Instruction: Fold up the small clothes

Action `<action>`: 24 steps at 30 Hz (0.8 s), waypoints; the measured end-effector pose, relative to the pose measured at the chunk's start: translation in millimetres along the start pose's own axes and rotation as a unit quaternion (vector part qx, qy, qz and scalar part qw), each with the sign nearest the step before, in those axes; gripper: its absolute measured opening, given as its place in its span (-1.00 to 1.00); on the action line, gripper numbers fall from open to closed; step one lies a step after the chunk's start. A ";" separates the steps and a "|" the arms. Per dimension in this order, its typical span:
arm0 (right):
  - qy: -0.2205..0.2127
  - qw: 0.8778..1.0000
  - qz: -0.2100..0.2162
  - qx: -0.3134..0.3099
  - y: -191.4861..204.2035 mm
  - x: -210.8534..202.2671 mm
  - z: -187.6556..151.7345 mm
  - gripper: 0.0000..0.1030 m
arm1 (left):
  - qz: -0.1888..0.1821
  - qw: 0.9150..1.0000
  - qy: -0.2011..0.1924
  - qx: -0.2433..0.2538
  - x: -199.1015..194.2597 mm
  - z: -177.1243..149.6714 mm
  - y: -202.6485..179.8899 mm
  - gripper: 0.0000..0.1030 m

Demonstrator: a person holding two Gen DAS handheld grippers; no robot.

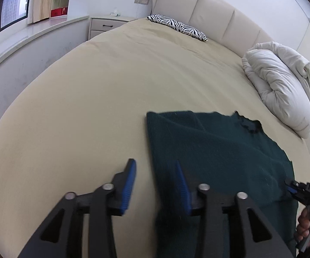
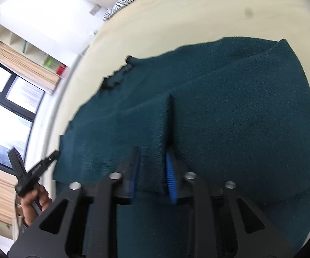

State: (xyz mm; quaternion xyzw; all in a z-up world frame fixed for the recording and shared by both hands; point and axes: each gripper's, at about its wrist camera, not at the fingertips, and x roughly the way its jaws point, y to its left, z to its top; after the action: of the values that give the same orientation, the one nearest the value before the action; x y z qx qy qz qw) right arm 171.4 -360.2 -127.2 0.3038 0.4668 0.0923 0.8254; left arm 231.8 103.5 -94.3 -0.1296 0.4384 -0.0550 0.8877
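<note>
A dark teal-green knit garment lies under and ahead of the left gripper, whose black frame carries bright blue pads, on a plain pale beige bedsheet. Far ahead of that tool sits a black-and-white zebra-striped pillow against a cream headboard, and ahead to its right a white crumpled duvet. Far to its left show a tan curtain and a red box.
</note>
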 end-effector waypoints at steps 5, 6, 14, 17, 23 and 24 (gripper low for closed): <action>0.008 0.999 -0.029 -0.026 11.0 5.3 -4.4 -0.39 | 0.043 0.997 0.028 0.065 9.5 -27.1 -19.1 -0.13; 0.010 0.999 -0.033 -0.026 11.3 7.8 -5.6 -0.39 | 0.040 0.997 0.026 0.064 12.1 -29.9 -18.0 -0.36; -0.003 0.997 -0.059 -0.040 17.4 -0.7 -8.9 -0.87 | 0.027 0.998 0.019 0.054 6.0 -33.5 -9.0 -0.83; -0.005 0.997 -0.060 -0.056 28.2 -0.6 -9.3 -0.87 | 0.029 0.998 0.016 0.044 9.2 -33.7 -5.1 -0.83; 0.016 0.999 -0.038 -0.019 5.1 15.9 -10.1 -0.88 | 0.037 0.999 0.005 0.040 10.1 -37.6 -5.6 -0.83; 0.017 0.999 -0.040 -0.016 5.9 13.3 -10.9 -0.88 | 0.037 0.999 0.005 0.038 10.6 -37.3 -5.4 -0.83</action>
State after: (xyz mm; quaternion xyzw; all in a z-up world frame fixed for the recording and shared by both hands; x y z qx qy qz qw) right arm 170.4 -345.1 -137.3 0.2696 0.4907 0.0718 0.8254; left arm 208.8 89.3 -122.6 -0.0790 0.4450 -0.0395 0.8912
